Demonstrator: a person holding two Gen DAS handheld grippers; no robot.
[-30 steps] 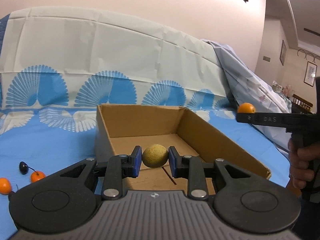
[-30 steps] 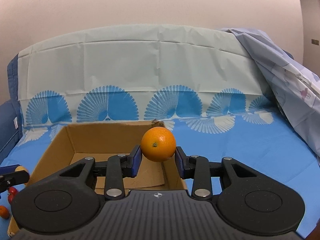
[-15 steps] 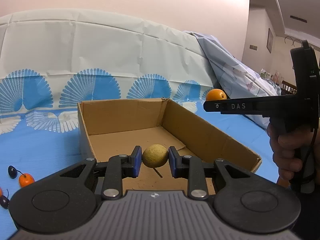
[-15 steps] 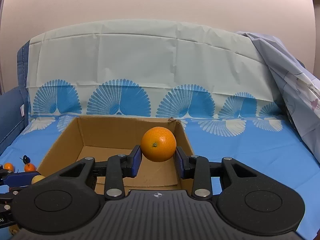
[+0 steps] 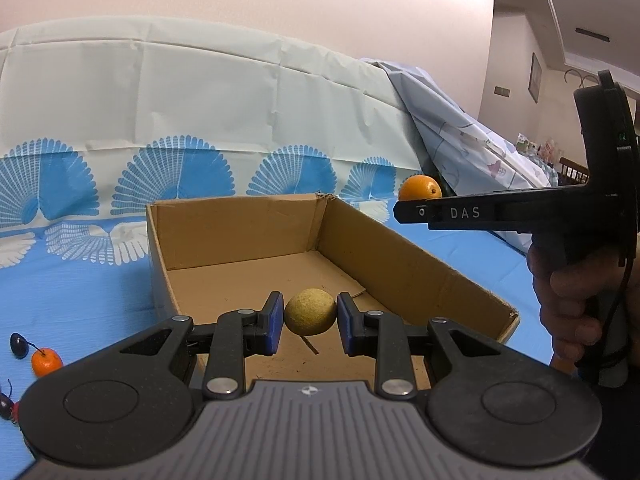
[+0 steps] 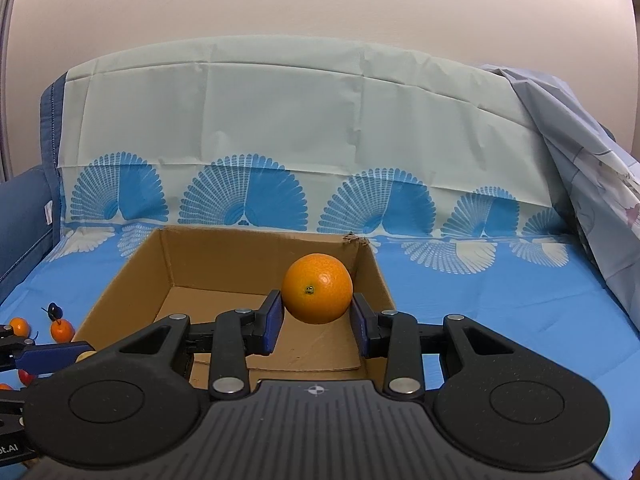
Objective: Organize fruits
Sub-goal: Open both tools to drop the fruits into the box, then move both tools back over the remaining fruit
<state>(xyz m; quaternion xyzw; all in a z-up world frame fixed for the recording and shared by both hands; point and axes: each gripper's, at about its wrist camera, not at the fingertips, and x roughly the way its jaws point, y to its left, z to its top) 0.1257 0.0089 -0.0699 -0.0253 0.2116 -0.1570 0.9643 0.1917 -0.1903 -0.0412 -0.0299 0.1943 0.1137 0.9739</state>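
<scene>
My left gripper (image 5: 310, 322) is shut on a small round yellow-brown fruit (image 5: 310, 311), held over the near end of an open cardboard box (image 5: 408, 276). My right gripper (image 6: 318, 316) is shut on an orange (image 6: 317, 288), held over the box (image 6: 132, 276) near its right wall. In the left wrist view the right gripper (image 5: 416, 214) reaches in from the right above the box's right wall, with the orange (image 5: 420, 189) at its tip. A hand (image 5: 576, 292) grips its handle. The box floor shows no fruit.
The box sits on a blue cloth with fan prints that climbs a backrest behind. Small orange fruits (image 5: 47, 361) and dark stemmed ones (image 5: 19, 345) lie on the cloth left of the box, the orange fruits (image 6: 62, 330) also in the right wrist view. A pale sheet (image 6: 592, 184) drapes at right.
Both views have shifted a little across the box, with the right gripper and its hand now larger and further in at the left view's right side. Both grips are unchanged.
</scene>
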